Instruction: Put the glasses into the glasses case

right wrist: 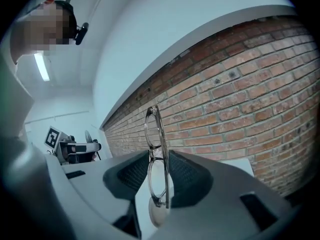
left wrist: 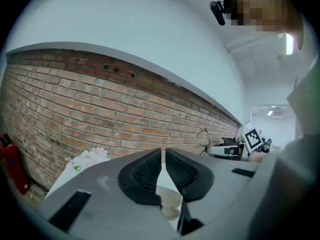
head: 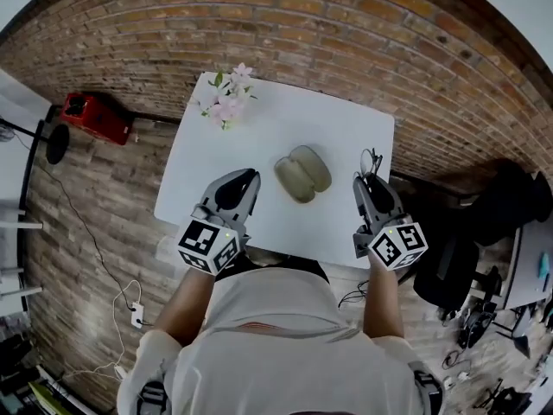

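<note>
**Glasses clamped in the right gripper, case open in mid-table**

A white table (head: 346, 132) stands against a brick wall. The glasses case (head: 303, 173), an olive-beige clamshell, lies open near the table's middle, a little closer to the near edge. Its two halves are spread side by side. A small bunch of pale pink flowers (head: 227, 96) sits at the far-left corner.

The right gripper (head: 364, 185) hangs over the near-right corner of the table, with its marker cube back past the near edge. Its own view shows the right gripper (right wrist: 160, 156) closed on the glasses (right wrist: 156, 159), which have a clear, thin frame. They stand upright on end between the two ribbed pads. One lens is pinched between the pads, and the other rises free above the jaw tips. In the head view the glasses (head: 371, 162) stick up from the jaw tips, well to the right of the case and apart from it.

The left gripper (head: 245, 178) is over the near-left part of the table, just left of the case and not touching it. Its own view shows the left gripper (left wrist: 163, 151) with its jaw tips brought together and nothing between them.

The case lies between the two grippers. A red box (head: 95, 117) rests on the floor to the left of the table.
</note>
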Demonstrator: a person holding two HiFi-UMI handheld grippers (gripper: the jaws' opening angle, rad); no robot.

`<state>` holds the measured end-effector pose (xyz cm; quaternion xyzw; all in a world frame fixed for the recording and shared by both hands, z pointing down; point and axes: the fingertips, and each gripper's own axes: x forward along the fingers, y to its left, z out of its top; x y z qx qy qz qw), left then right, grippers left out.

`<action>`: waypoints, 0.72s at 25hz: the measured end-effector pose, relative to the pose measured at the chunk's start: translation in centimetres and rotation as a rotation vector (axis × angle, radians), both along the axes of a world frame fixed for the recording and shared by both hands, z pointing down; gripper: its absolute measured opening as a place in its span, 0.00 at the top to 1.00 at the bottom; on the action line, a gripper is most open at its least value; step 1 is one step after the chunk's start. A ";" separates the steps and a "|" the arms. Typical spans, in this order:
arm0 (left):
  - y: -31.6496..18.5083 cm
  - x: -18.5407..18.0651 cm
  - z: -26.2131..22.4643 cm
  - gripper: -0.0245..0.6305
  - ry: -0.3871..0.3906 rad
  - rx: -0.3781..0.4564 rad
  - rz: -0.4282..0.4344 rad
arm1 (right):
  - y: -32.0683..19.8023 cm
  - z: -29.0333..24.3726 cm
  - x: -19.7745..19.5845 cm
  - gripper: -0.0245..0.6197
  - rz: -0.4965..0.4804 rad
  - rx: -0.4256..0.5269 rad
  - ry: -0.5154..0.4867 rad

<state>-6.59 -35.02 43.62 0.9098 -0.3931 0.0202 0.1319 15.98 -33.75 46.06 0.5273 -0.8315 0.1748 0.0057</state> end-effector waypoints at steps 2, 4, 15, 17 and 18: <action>-1.2 -0.5 0.2 0.91 0.004 0.003 0.056 | 0.0 0.2 -1.1 0.69 0.039 -0.019 0.014; -2.0 -1.1 0.7 0.91 0.001 0.002 0.111 | 0.2 0.4 -2.4 0.69 0.072 -0.036 0.026; -4.0 -3.0 2.1 0.91 0.011 -0.028 0.194 | -0.9 2.9 -5.5 0.70 0.123 -0.096 0.084; -3.9 -3.2 2.2 0.91 0.009 -0.035 0.178 | -1.2 3.9 -5.6 0.70 0.102 -0.117 0.115; -3.7 -3.2 2.3 0.91 0.006 -0.039 0.172 | -1.4 4.5 -5.7 0.70 0.088 -0.132 0.130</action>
